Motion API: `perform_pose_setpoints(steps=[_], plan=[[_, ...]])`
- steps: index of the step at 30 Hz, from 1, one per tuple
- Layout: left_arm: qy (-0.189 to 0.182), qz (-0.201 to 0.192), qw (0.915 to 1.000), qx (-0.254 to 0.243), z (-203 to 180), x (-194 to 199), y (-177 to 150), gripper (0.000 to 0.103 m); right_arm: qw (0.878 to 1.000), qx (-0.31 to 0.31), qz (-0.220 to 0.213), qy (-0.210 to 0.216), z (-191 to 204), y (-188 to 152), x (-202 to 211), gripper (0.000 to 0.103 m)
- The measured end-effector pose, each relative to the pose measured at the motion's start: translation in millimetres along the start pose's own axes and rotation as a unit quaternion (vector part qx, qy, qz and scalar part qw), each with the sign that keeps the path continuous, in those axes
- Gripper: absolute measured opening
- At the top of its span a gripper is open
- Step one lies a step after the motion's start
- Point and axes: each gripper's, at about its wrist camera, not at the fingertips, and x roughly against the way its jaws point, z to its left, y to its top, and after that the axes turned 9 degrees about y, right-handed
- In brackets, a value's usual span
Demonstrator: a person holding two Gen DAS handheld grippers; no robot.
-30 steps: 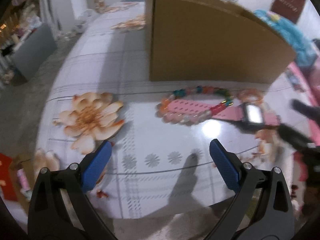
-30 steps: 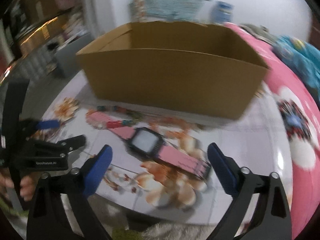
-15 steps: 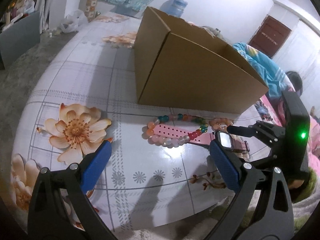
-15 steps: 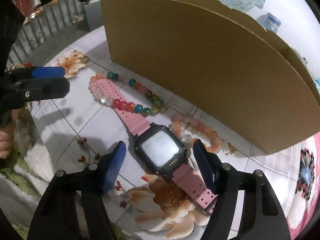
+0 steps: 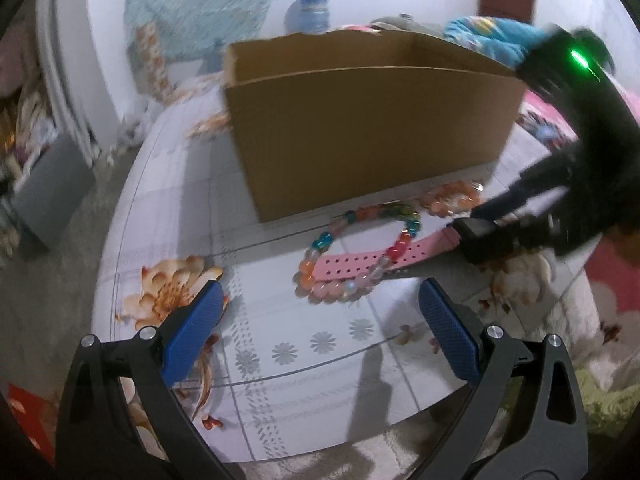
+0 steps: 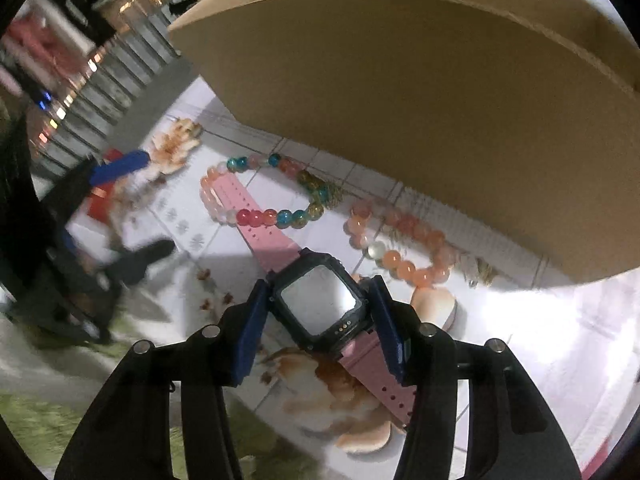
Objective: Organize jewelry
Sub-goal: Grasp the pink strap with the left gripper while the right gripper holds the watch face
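A pink-strapped watch with a black case (image 6: 320,308) lies on the floral table. My right gripper (image 6: 320,320) is shut on the watch case, one blue pad on each side. The watch strap (image 5: 360,260) runs under a multicoloured bead bracelet (image 6: 276,212), also in the left wrist view (image 5: 360,248). An orange bead bracelet (image 6: 400,240) lies beside it near the box (image 5: 452,198). My left gripper (image 5: 320,328) is open and empty, short of the multicoloured bracelet. The right gripper shows at the right of the left wrist view (image 5: 492,232).
A large open cardboard box (image 5: 368,132) stands just behind the jewelry, close in the right wrist view (image 6: 420,100). The table (image 5: 180,200) has a glossy floral cover. A grey bin (image 5: 48,196) is on the floor at left.
My right gripper moved in over the watch and closed its pads on the case. My left gripper stayed open and its view swung toward the box.
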Motion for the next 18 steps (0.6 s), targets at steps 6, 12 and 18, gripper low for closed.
perform_pose_setpoints(steps=[6, 12, 18], plan=[[-0.009, -0.032, 0.9977, -0.059, -32.5, 13.8, 4.7, 0.094, 0.992, -0.070, 0.047, 0.088, -23.8, 6.8, -2.0, 0.050], [-0.020, -0.028, 0.9892, -0.142, -78.5, 10.3, 4.3, 0.060, 0.986, -0.083, 0.069, 0.123, -30.9, 2.5, 0.9, 0.050], [-0.016, -0.021, 0.9845, -0.173, -105.8, 2.2, 2.7, 0.039, 0.985, -0.075, 0.065, 0.139, -34.1, -4.8, 11.1, 0.050]])
